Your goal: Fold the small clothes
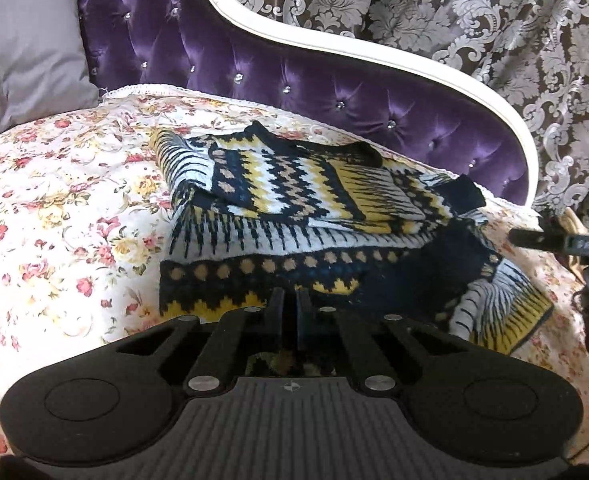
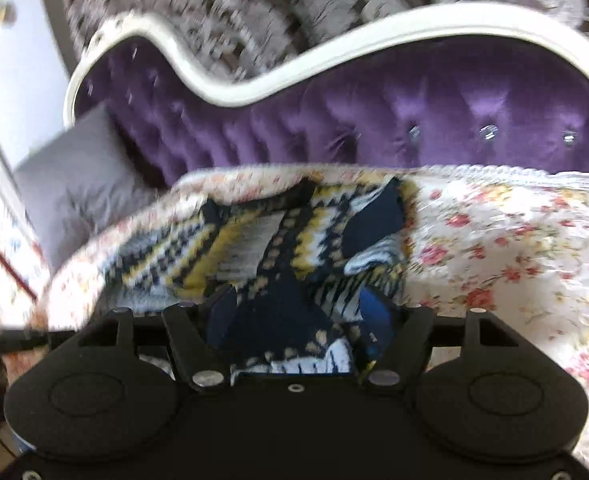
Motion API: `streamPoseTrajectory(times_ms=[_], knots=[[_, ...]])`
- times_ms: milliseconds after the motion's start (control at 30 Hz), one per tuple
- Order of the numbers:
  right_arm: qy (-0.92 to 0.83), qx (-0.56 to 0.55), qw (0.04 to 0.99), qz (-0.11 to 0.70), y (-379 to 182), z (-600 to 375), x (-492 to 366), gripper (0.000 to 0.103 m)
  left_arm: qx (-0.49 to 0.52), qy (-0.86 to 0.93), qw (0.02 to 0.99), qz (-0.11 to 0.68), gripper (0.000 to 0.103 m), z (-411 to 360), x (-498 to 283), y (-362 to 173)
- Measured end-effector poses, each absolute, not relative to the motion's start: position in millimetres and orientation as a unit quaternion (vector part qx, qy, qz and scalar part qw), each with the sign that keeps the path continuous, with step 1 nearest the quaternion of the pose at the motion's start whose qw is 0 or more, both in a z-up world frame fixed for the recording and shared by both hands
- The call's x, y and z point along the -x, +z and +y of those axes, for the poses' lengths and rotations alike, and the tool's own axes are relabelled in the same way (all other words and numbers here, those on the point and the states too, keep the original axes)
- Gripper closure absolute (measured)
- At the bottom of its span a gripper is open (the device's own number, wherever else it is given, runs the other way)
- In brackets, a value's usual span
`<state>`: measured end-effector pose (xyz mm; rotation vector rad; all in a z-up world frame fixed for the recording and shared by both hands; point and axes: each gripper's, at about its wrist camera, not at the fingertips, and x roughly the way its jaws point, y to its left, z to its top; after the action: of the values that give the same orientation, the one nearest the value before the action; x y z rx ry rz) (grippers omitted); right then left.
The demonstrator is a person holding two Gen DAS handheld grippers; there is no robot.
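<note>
Left wrist view. We look along the left gripper, whose two fingers stand together with only a thin slit between them. Their tips lie at the near hem of the knitted sweater; whether a fold of the hem is pinched between them we cannot tell. The sweater, patterned in navy, yellow, white and tan, lies partly folded on the floral bedspread, with an upper panel laid over the lower body and a sleeve end spread toward the right. Behind it rises the purple tufted headboard with its white curved frame. A grey pillow leans at the upper left, and a damask curtain hangs at the back. At the right edge we see a dark part of the other gripper, near the sweater's right side.

Right wrist view. This picture is blurred. The right gripper has its fingers apart, and we see sweater fabric in the gap between them, with no pad pressing on it. The sweater lies on the floral bedspread, in front of the purple headboard. The grey pillow sits at the left.
</note>
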<state>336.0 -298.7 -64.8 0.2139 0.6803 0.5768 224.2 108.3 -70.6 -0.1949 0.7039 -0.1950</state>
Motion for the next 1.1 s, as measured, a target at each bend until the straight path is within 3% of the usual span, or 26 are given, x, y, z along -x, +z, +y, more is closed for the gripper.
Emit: streamPoseTrajectory(times_ms=[267,333,367,400,467,833,1100], knots=[[0.308,-0.045,0.876,0.367,-91.2,-266.9,-360.0,0.031,0.09,-0.097,0.928,0.347,0.098,112.8,-230.7,-73.5],[0.317,-0.033,0.87,0.378,-95.8,-260.7,-359.6,0.037,0.086,-0.099,0.929,0.347,0.098,112.8,-230.5,-74.1],[0.317,-0.028,0.871,0.375,-95.8,-259.0,-356.9,0.048,0.083,-0.098,0.929,0.346,0.098,112.3,-230.0,-74.0],[0.316,-0.024,0.872,0.373,-94.7,-257.9,-354.6,0.071,0.079,-0.097,0.93,0.344,0.098,112.0,-228.8,-73.7],[0.314,-0.026,0.876,0.366,-89.8,-259.7,-347.9,0.089,0.075,-0.095,0.934,0.337,0.098,111.5,-225.4,-71.0],[0.298,-0.028,0.918,0.26,-21.4,-270.8,-319.0,0.09,0.019,-0.083,0.964,0.253,0.098,107.2,-219.4,-16.2],[0.283,-0.023,0.935,0.212,19.1,-248.3,-359.4,0.09,-0.011,-0.067,0.979,0.193,0.099,114.7,-290.1,36.5]])
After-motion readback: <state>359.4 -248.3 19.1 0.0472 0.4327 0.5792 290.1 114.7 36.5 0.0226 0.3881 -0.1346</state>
